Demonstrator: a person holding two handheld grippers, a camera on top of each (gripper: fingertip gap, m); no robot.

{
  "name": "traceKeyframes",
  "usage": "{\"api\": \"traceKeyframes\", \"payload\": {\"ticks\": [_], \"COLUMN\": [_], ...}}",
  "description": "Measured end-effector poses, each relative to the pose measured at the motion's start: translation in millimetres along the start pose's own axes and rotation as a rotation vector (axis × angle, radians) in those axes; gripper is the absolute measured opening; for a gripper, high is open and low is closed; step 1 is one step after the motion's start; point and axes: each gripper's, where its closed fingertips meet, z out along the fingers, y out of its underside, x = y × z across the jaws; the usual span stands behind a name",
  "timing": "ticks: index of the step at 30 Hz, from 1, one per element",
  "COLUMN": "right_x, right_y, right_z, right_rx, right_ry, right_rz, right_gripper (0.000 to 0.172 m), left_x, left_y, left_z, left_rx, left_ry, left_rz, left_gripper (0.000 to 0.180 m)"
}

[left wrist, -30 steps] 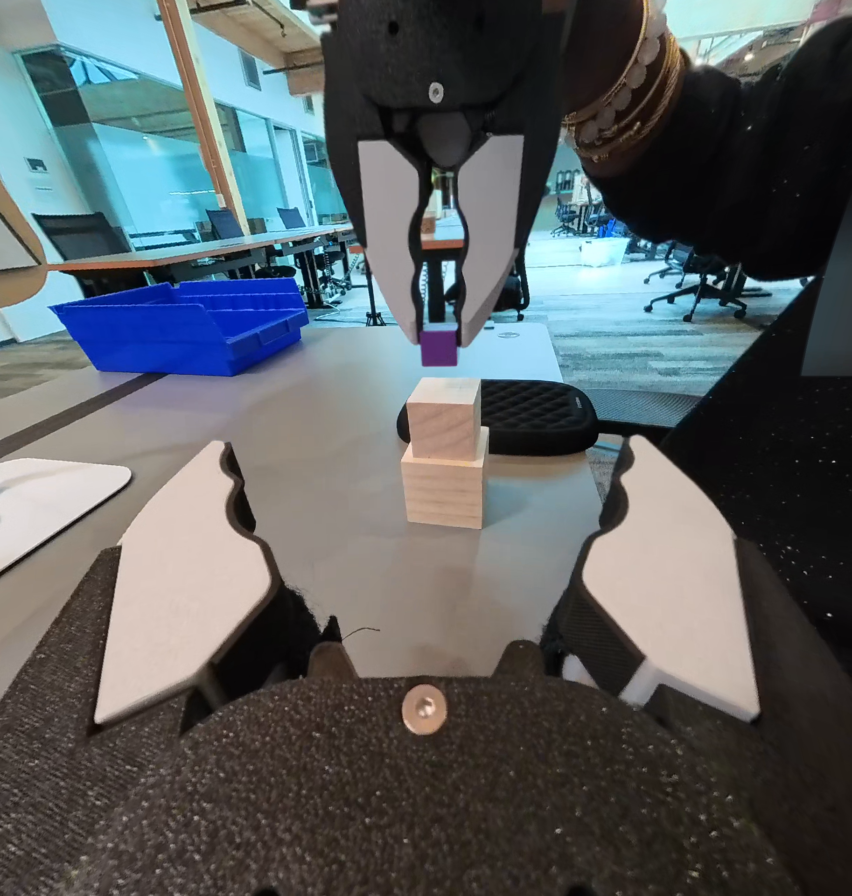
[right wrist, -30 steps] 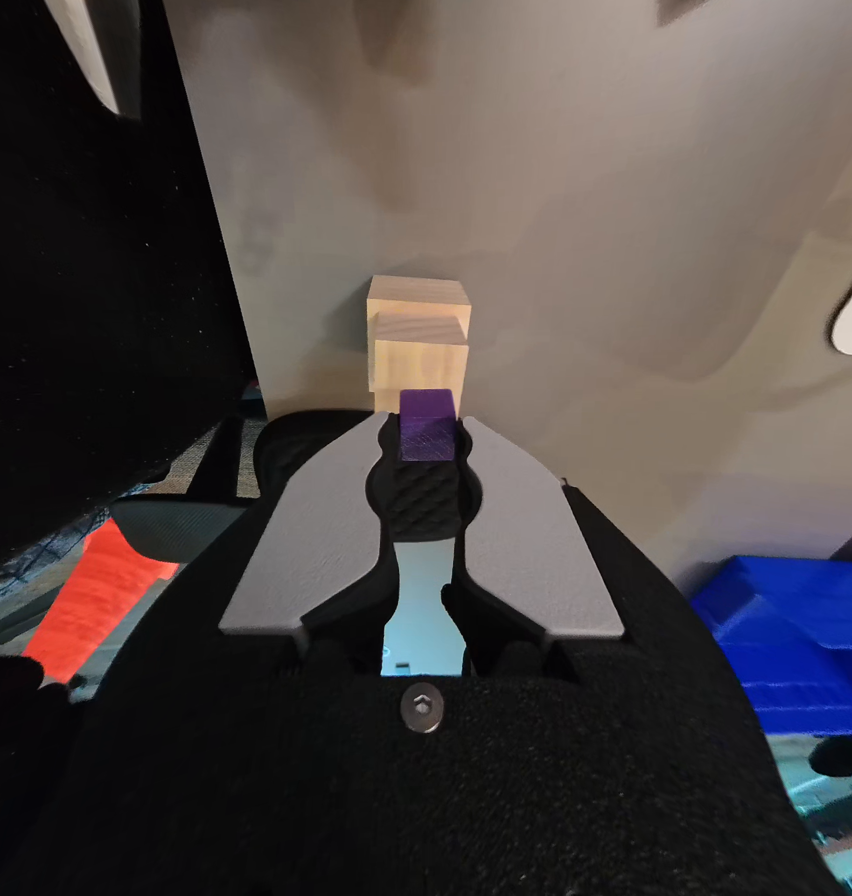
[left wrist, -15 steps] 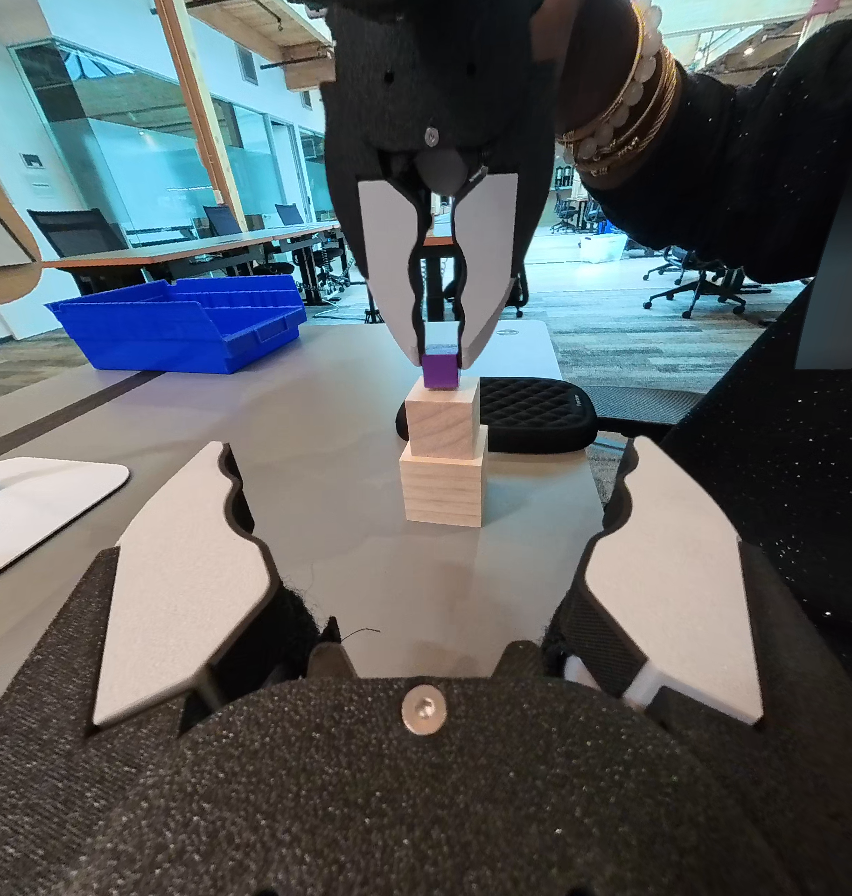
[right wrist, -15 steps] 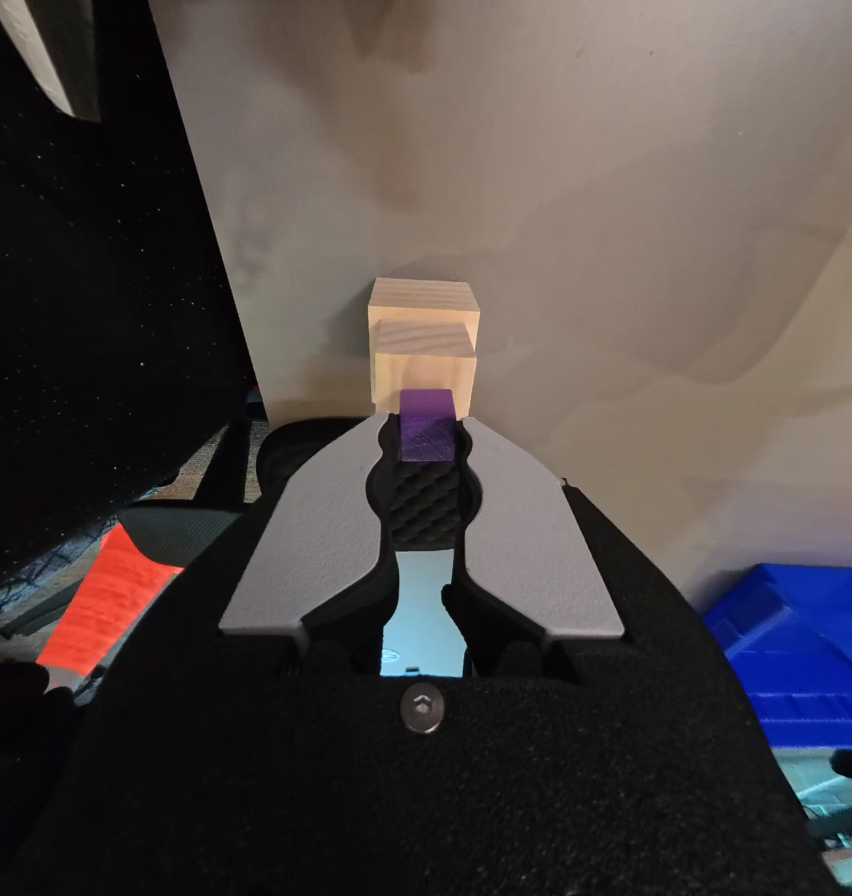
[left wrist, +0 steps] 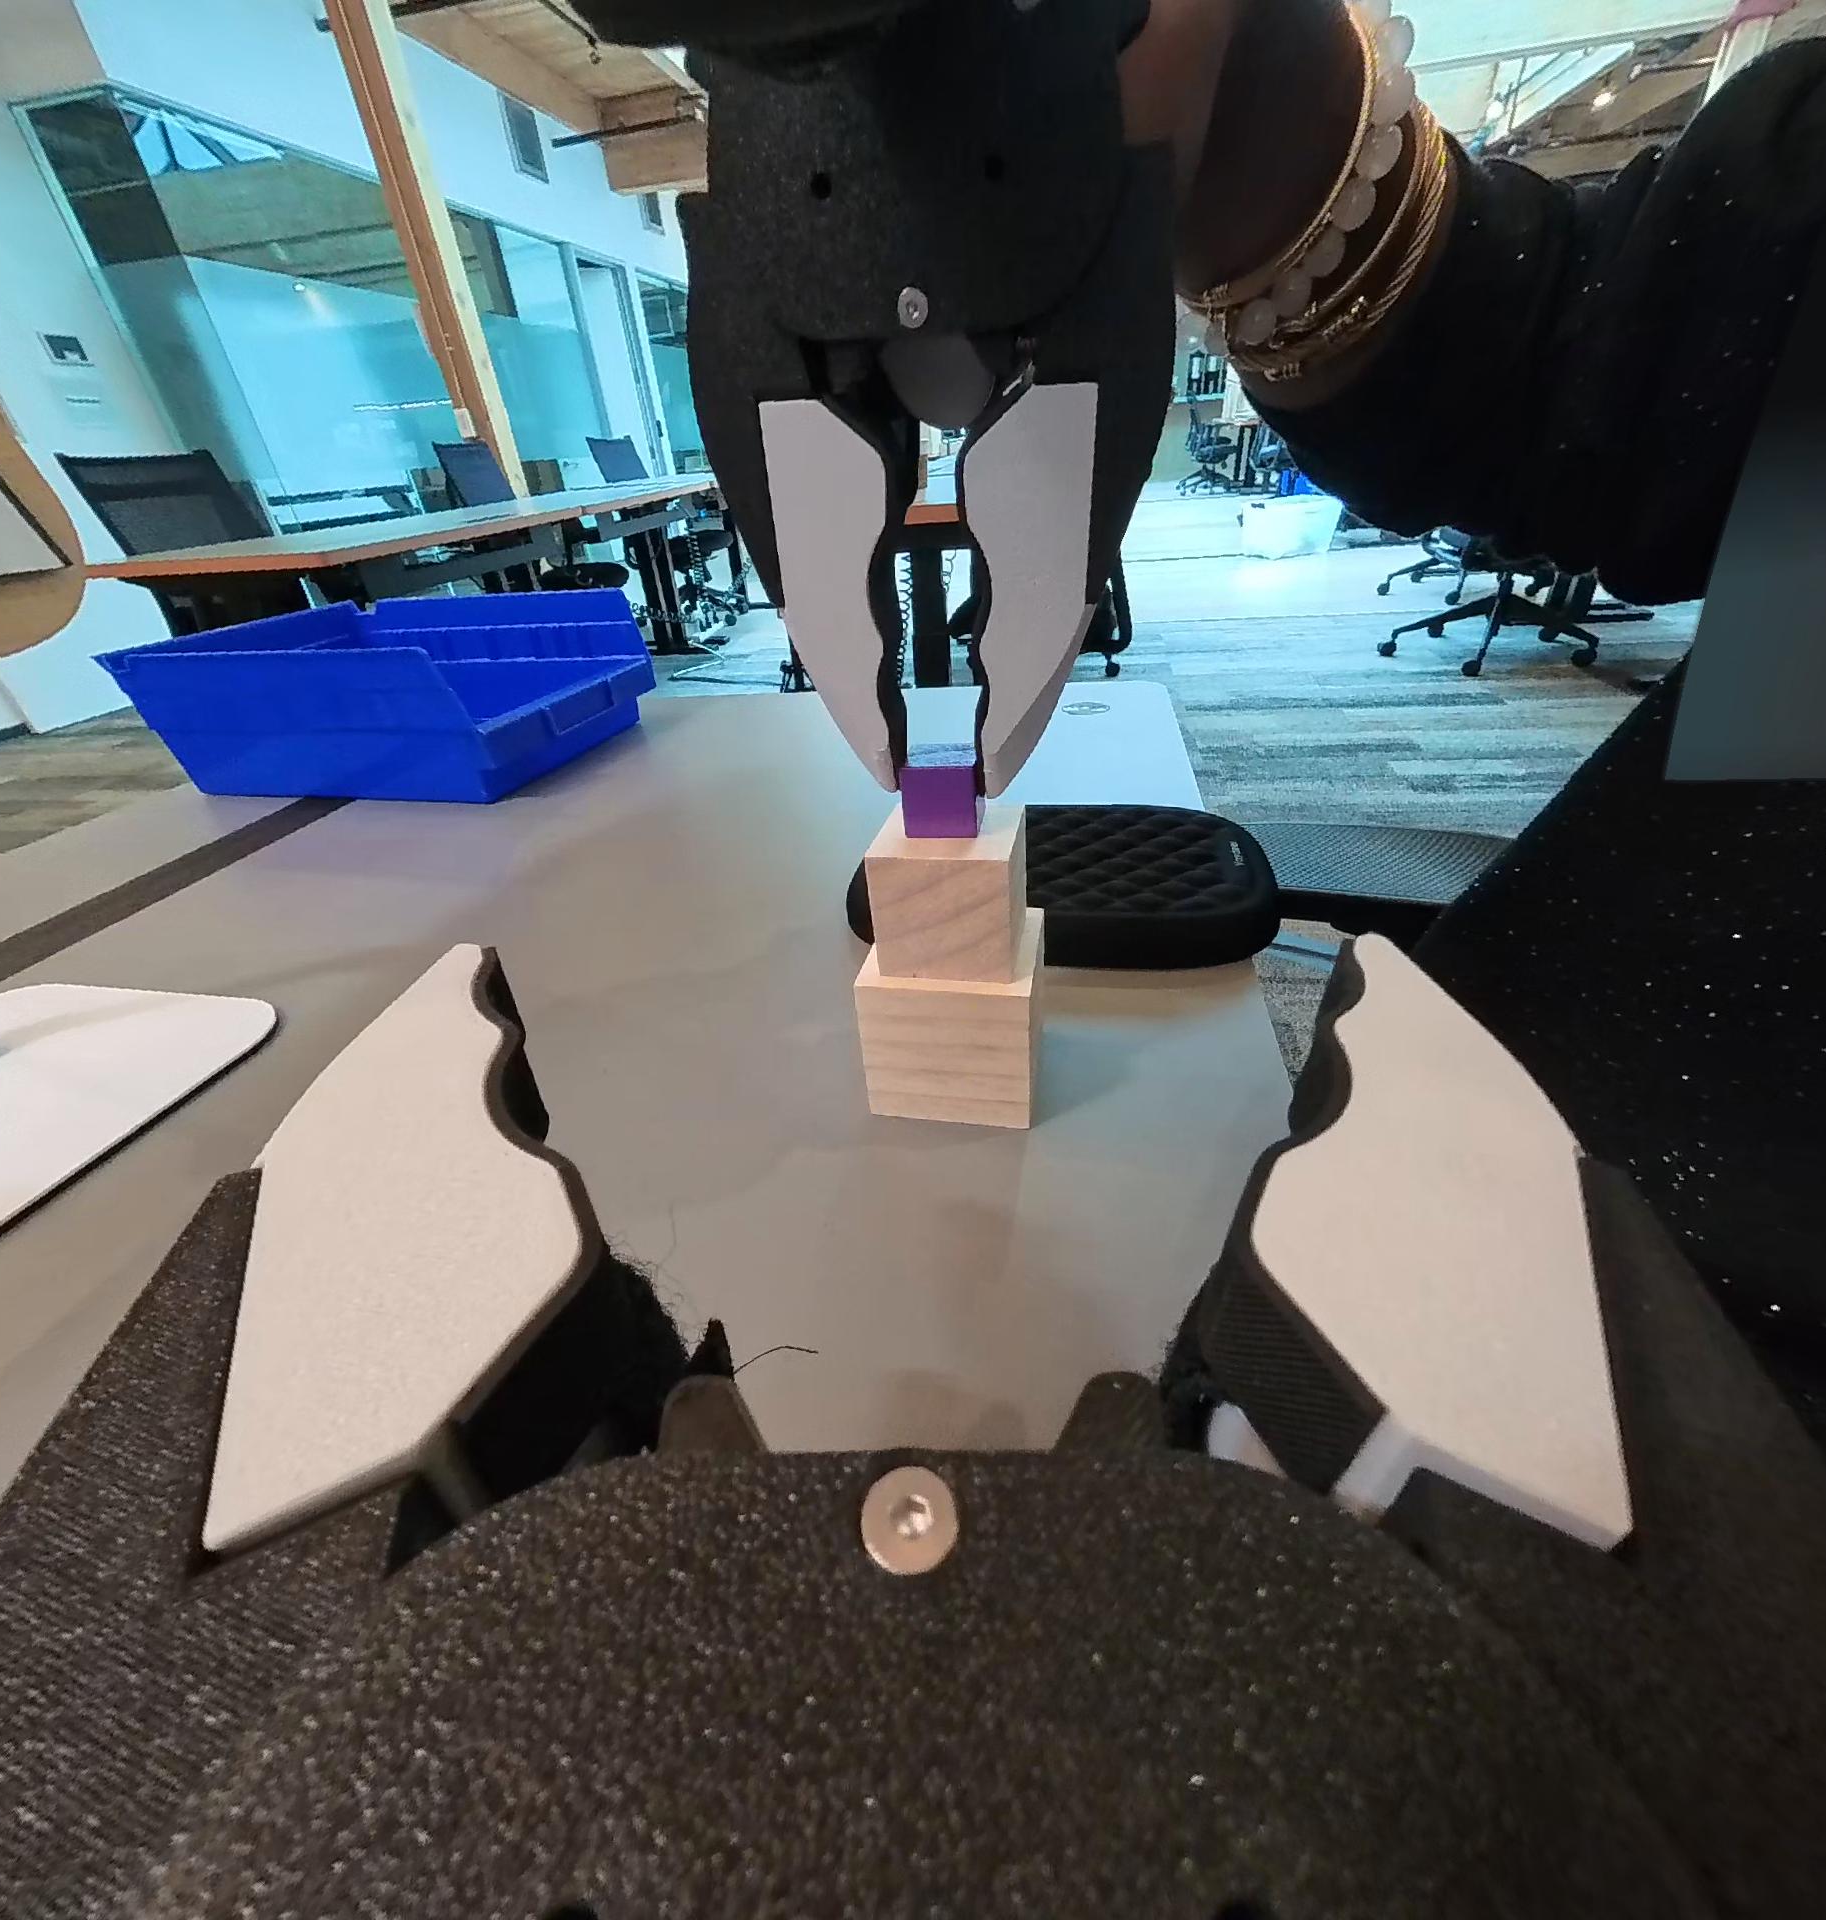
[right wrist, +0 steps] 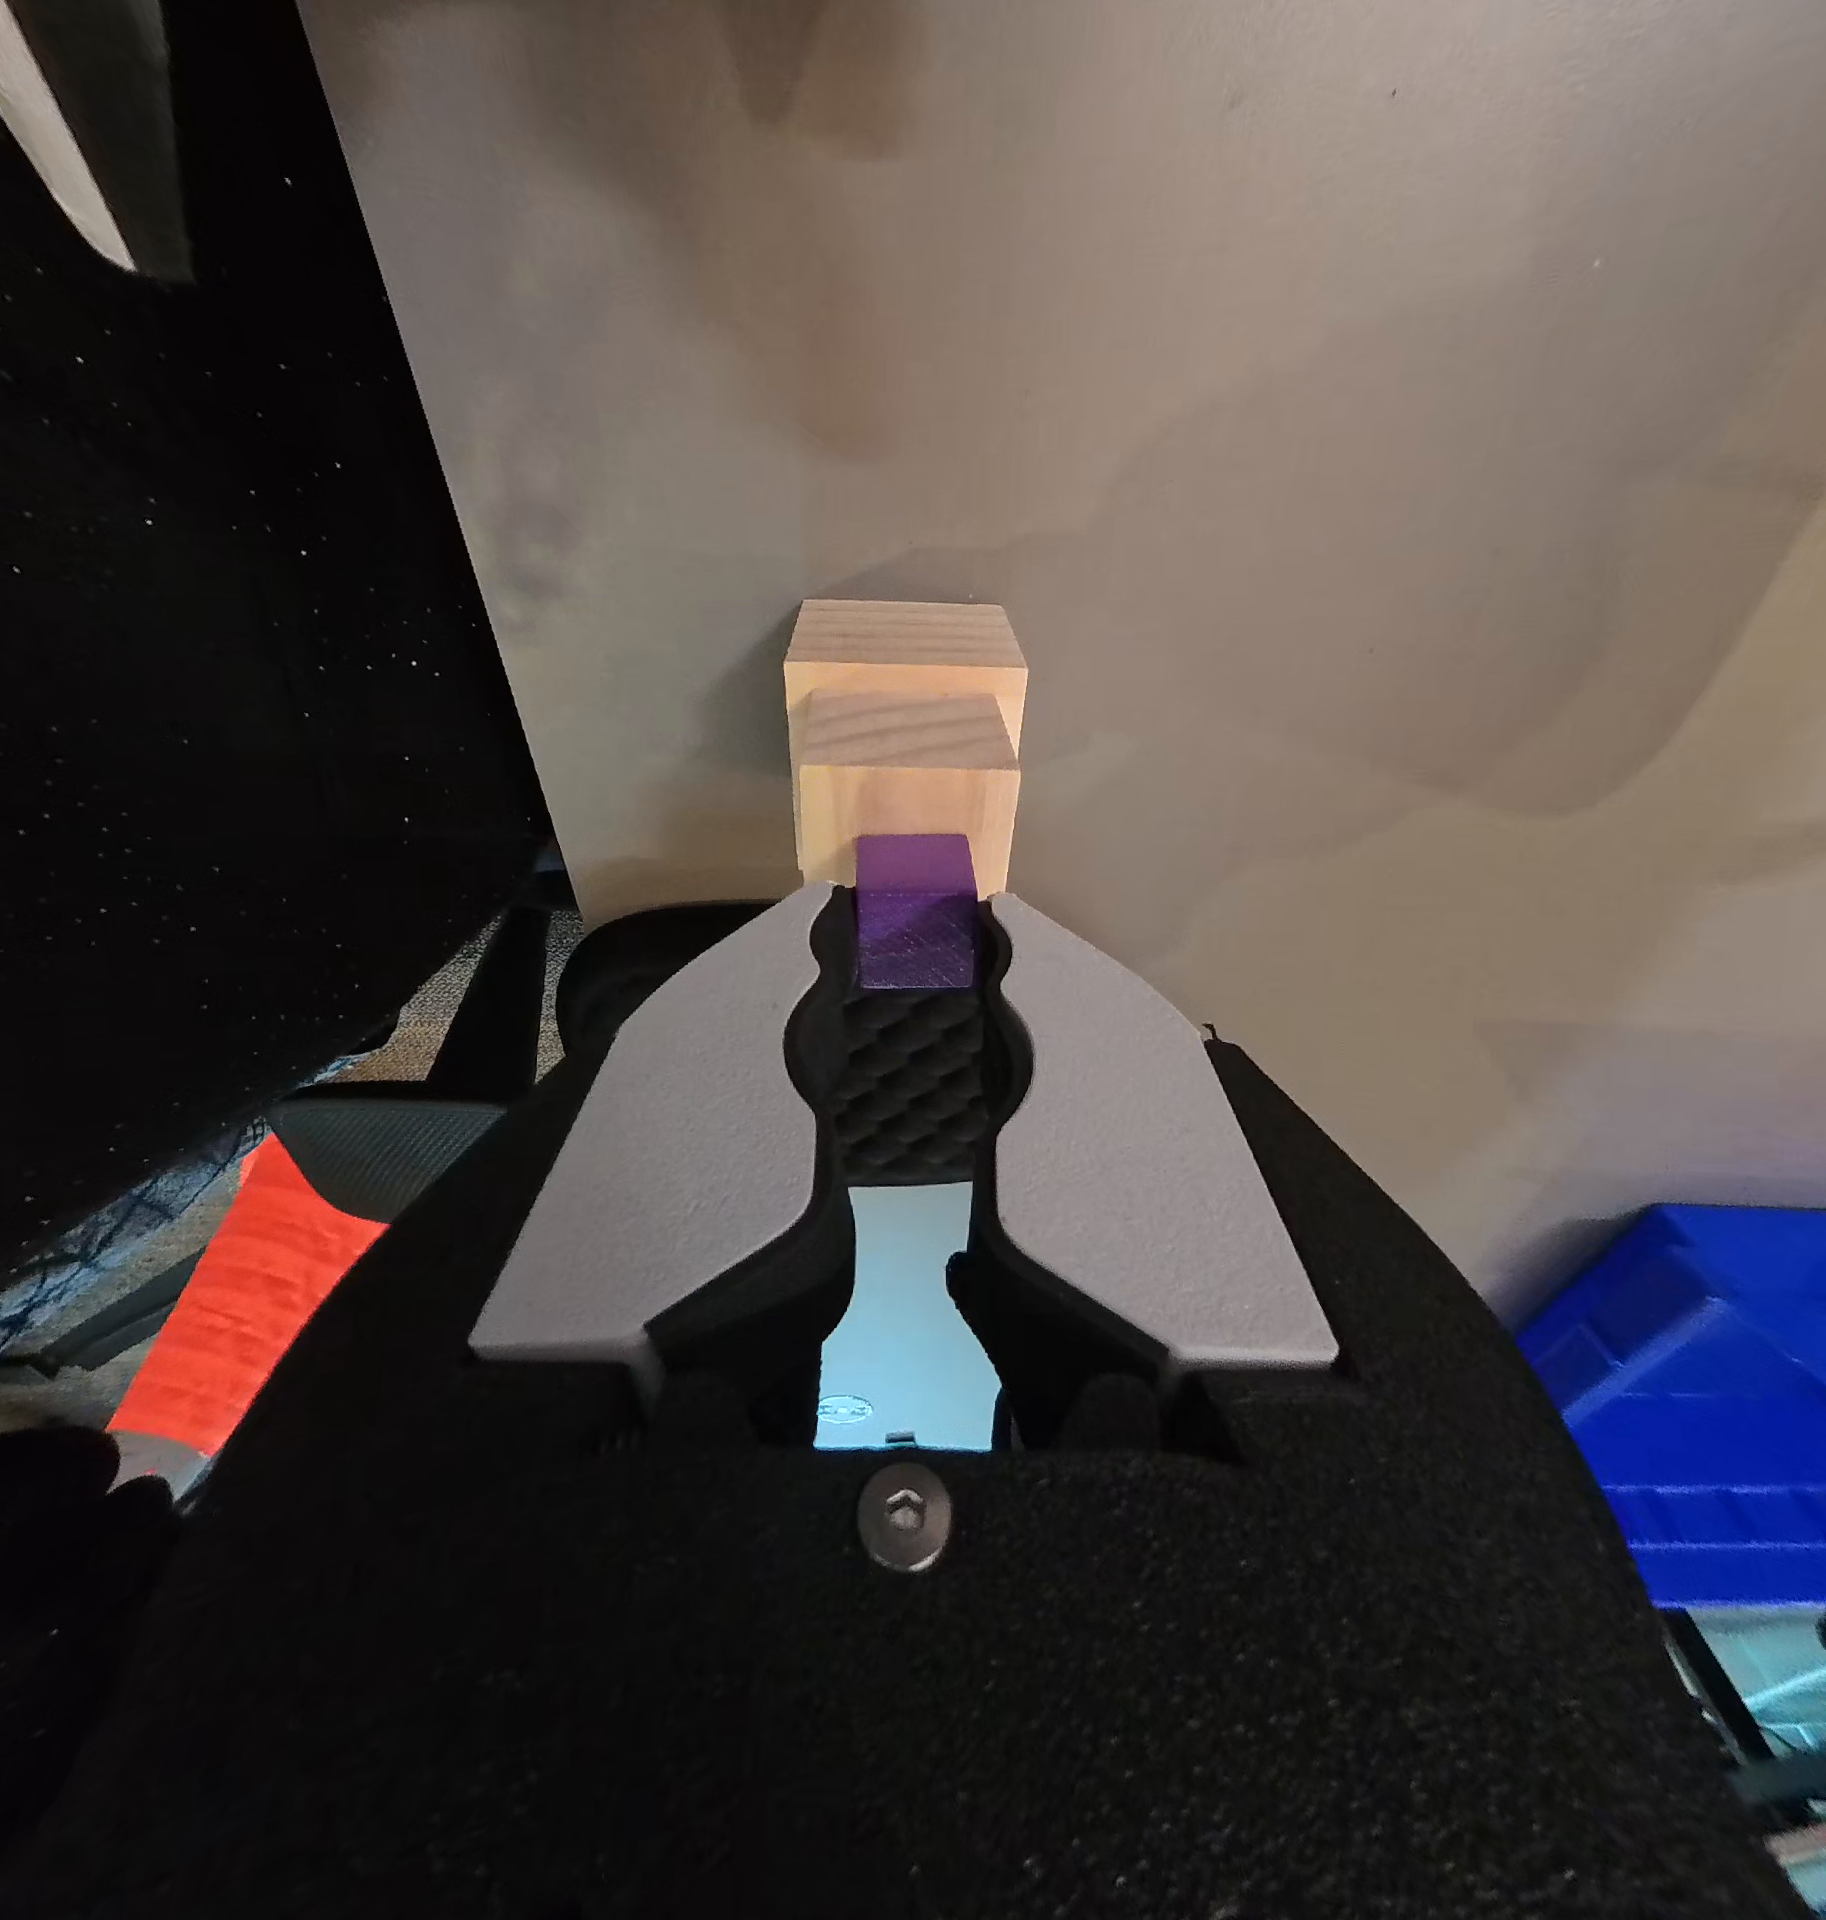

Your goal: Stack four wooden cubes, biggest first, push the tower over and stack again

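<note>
Three cubes are counted in the left wrist view: one small purple cube (left wrist: 941, 800) and two wooden ones. The upper wooden cube (left wrist: 945, 902) is stacked on the lower wooden cube (left wrist: 945, 1044), slightly offset; the purple cube is seated on the upper one's top face, toward its left side. One right gripper (left wrist: 938, 774) is seen pointing down from above, its two fingertips clamped on the purple cube's sides. One left gripper (left wrist: 909, 1049) is seen near the camera, both fingers spread wide, nothing between them, the stack standing farther off on the grey table (left wrist: 576, 935). One black quilted pad (left wrist: 1148, 883) lies just behind the stack, to the right. One blue bin (left wrist: 389, 707) is placed far left, well apart. One white flat base (left wrist: 88, 1081) is seen at the left edge. Several bracelets (left wrist: 1324, 239) are worn on the wrist above the right gripper.

Right wrist view, looking down: the same three cubes are counted. The purple cube (right wrist: 914, 914) is pinched between the right gripper (right wrist: 914, 899) tips, pads pressed on both sides. Beyond it, the upper wooden cube (right wrist: 909, 790) and lower wooden cube (right wrist: 904, 644) are seen on the table (right wrist: 1304, 520). The blue bin (right wrist: 1719, 1403) is seen at lower right.
</note>
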Motion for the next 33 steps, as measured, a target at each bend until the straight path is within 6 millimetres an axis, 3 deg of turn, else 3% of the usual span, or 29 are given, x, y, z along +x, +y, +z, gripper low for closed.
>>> {"api": "traceKeyframes", "payload": {"ticks": [18, 21, 24, 28, 33], "right_x": [1.7, 14.1, 39.7, 69.2, 86.1], "right_y": [2.3, 8.7, 18.5, 27.0, 29.1], "right_z": [-1.7, -6.4, -5.5, 19.0, 56.9], "right_rx": [-0.011, -0.01, -0.003, 0.01, 0.017], "right_ry": [0.005, 0.043, 0.092, 0.082, 0.027], "right_rz": [-0.004, 0.015, 0.06, 0.127, 0.164], "right_gripper": [0.021, 0.021, 0.021, 0.021, 0.021], "left_x": [0.3, 0.5, 0.7, 1.1, 1.1], "left_y": [-0.6, -0.7, -0.7, -0.3, -0.1], "left_z": [-0.6, -0.6, -0.6, -0.5, -0.3], "left_rx": [0.006, 0.007, 0.007, 0.004, 0.002], "left_ry": [0.003, 0.004, 0.004, 0.004, 0.003], "left_rz": [-0.004, -0.004, -0.003, 0.002, 0.002], "left_gripper": [0.139, 0.139, 0.138, 0.139, 0.14]}}
